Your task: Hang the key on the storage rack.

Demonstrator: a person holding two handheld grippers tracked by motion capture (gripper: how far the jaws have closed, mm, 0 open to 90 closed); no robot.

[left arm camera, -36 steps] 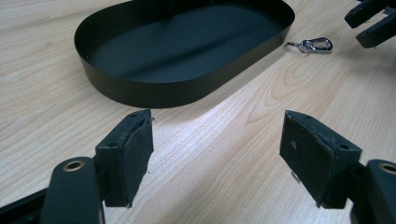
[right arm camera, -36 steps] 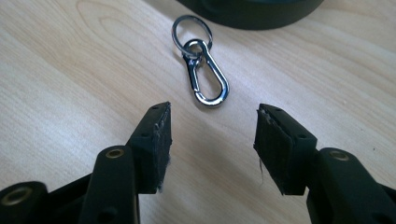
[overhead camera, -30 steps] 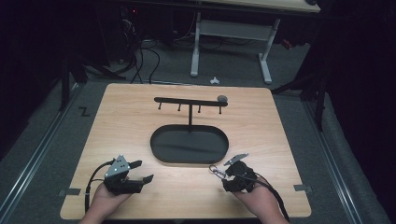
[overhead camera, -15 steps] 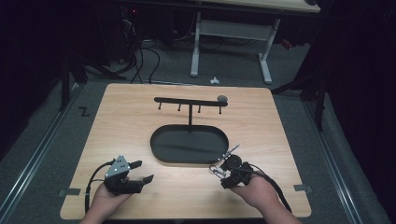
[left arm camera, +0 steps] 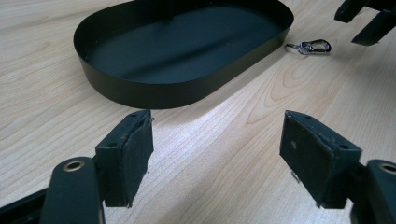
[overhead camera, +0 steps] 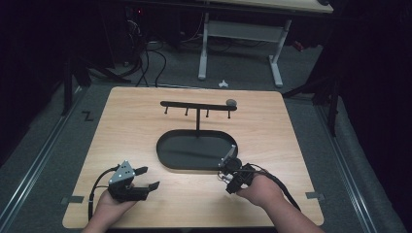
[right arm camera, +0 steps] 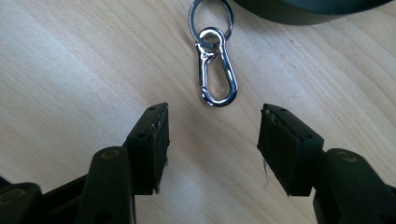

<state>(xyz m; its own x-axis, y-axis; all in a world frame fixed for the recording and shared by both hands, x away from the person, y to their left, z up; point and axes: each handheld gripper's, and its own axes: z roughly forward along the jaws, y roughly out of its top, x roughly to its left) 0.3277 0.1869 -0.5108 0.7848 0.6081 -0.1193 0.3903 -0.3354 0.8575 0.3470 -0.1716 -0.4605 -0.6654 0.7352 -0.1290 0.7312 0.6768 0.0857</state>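
A silver carabiner with a key ring (right arm camera: 215, 70) lies flat on the wooden table, just off the near right rim of the black oval tray (overhead camera: 167, 162). My right gripper (right arm camera: 214, 122) points at it, and the clip lies just ahead of the tips. The jaws are open with nothing between them and have just been closing a little. In the left gripper view the carabiner (left arm camera: 309, 46) sits beside the tray (left arm camera: 140, 93), with the right gripper (left arm camera: 362, 18) behind it. My left gripper (left arm camera: 217, 126) rests open at the near left (overhead camera: 149, 177), holding nothing.
A black stand with a cross bar and several small hooks (overhead camera: 197, 106) rises from the tray's far side, with a small grey object (overhead camera: 231, 102) at its right end. Bare wood (overhead camera: 136, 126) surrounds the tray. Table legs and cables stand beyond the far edge.
The right hand has shifted left, toward the near right end of the tray. The left hand and its gripper have stayed where they were.
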